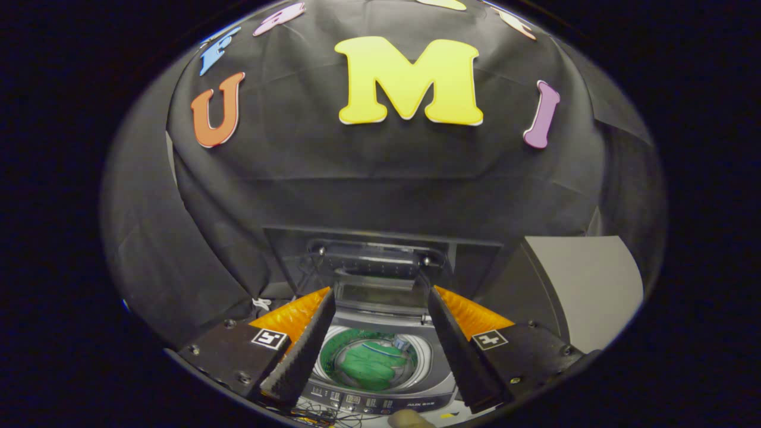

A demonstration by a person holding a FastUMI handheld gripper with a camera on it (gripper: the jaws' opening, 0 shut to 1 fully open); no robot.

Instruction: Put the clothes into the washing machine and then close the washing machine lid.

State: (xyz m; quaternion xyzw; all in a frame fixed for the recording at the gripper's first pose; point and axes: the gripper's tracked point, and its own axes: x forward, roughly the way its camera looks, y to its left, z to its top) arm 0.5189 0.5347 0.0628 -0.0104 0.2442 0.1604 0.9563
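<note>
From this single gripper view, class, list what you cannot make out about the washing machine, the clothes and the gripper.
- Washing machine: its sides are hidden behind the open gripper and its two fingers.
- Control panel: markings too small to tell.
- Green clothes in the drum: fisheye-small, so number of pieces unclear.
- Raised lid: dark against the cloth, hinge unclear.
- Pale object below the machine: cut off, unidentifiable.

Black cloth wall (pixel 380 178) behind; grey panel (pixel 588 279) beside it.

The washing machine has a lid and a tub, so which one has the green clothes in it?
The round tub, seen between the open gripper's fingers, holds the green clothes. The lid stands raised behind it, clear and bare.
</note>
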